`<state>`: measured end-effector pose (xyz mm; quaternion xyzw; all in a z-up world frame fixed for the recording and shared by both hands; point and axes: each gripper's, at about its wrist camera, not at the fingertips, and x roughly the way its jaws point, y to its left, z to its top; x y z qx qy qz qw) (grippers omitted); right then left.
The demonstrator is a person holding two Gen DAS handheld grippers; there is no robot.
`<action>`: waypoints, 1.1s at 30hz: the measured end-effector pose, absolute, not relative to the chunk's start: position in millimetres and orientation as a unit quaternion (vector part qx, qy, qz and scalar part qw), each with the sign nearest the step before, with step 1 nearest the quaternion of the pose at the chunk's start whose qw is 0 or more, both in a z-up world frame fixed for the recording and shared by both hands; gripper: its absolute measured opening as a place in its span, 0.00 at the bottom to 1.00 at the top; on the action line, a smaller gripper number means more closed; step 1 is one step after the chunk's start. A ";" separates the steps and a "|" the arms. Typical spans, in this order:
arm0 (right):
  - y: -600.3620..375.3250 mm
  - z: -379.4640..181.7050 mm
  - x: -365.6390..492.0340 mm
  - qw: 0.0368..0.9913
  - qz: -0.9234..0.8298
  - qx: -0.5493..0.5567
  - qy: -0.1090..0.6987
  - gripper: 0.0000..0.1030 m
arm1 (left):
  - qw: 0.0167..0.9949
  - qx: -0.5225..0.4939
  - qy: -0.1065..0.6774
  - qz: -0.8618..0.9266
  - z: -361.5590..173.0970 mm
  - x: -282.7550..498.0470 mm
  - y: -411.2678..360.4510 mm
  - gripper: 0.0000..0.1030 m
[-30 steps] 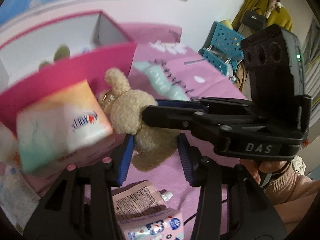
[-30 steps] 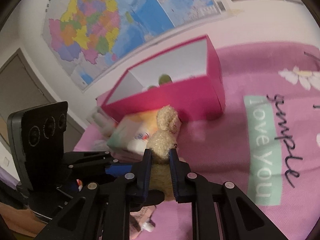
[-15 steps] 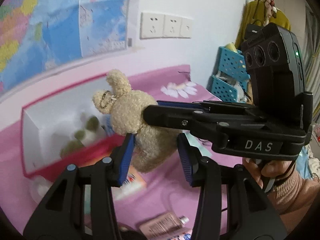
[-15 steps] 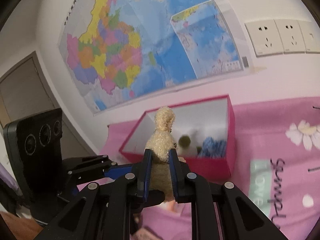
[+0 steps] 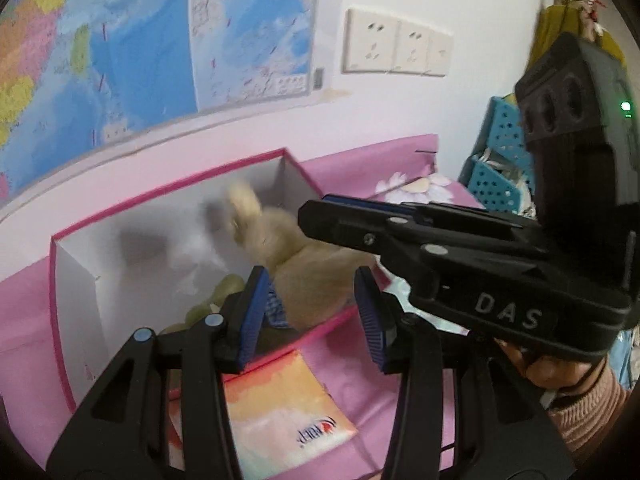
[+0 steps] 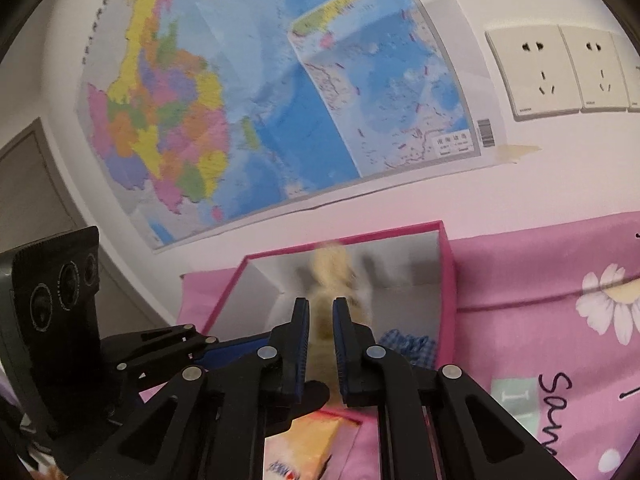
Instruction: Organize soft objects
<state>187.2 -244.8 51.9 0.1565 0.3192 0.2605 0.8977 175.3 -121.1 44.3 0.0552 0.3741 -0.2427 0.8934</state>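
- Pinching the plush toy [image 6: 320,328] tight between the right gripper [image 6: 320,344] pads, nearly closed.
- Bracketing the toy's body with the left gripper [image 5: 308,312], partly open; contact unclear.
- Carrying over the pink box [image 5: 168,196] rim; best releasing low, clear of the wall.

The room is bright and evenly lit, with only soft shadows inside the pink box [image 5: 168,216]. The plush toy [image 5: 296,256] above it is smeared by motion blur. Fisheye edges bend and darken.
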 end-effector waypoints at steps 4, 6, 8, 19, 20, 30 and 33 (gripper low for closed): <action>-244.0 43.1 192.2 0.898 0.245 0.152 0.331 0.12 | 0.889 0.052 0.393 -0.229 30.1 188.0 -119.5 0.46; -244.6 41.3 189.7 0.899 0.245 0.149 0.333 0.13 | 0.889 0.049 0.396 -0.226 26.4 187.7 -115.6 0.46; -246.7 40.2 185.2 0.897 0.246 0.149 0.335 0.14 | 0.890 0.049 0.392 -0.227 26.8 183.6 -111.8 0.46; -265.5 54.3 131.3 0.890 0.281 0.150 0.327 0.35 | 0.908 0.049 0.331 -0.253 49.4 116.0 -87.8 0.53; -266.4 55.1 126.2 0.890 0.284 0.146 0.327 0.37 | 0.909 0.052 0.327 -0.255 50.0 107.7 -85.5 0.54; -278.3 48.4 71.7 0.878 0.299 0.135 0.348 0.47 | 0.917 0.049 0.329 -0.219 27.6 44.5 -32.9 0.54; -275.4 44.1 58.0 0.866 0.319 0.132 0.362 0.47 | 0.915 0.030 0.345 -0.208 16.1 34.1 -13.1 0.54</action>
